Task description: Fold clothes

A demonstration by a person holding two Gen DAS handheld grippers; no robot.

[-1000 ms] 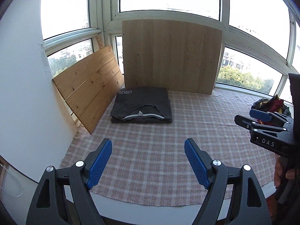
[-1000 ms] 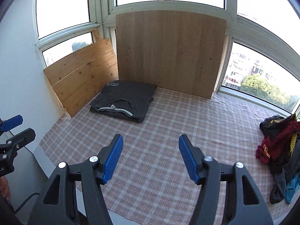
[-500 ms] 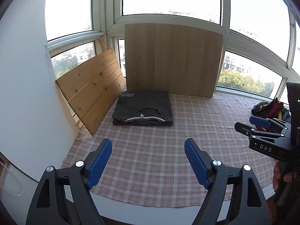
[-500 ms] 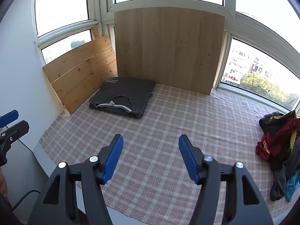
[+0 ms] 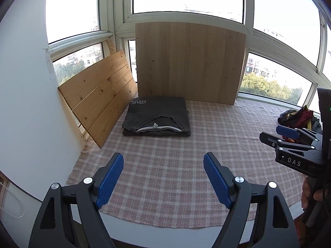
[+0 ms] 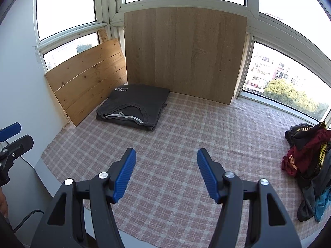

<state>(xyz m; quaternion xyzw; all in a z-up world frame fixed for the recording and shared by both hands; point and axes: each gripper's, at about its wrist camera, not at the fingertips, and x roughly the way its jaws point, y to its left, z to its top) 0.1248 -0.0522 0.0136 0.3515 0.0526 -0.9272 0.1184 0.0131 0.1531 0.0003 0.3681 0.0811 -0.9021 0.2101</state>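
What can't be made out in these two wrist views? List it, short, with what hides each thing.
- Print on the folded dark shirt: both views, too small and upside down to read in full.
- Pile of unfolded clothes: the right wrist view's edge cuts it off; in the left wrist view the right gripper covers part, so the count is unclear.
- Left gripper: the right wrist view's left edge cuts it off.

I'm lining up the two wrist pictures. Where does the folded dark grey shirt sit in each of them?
Left wrist view: the folded dark grey shirt lies centre-left, at the foot of the upright wooden board.
Right wrist view: the shirt lies further left, angled, below the board's left corner.
Shared landmark: the slatted pine panel leaning left of the shirt.
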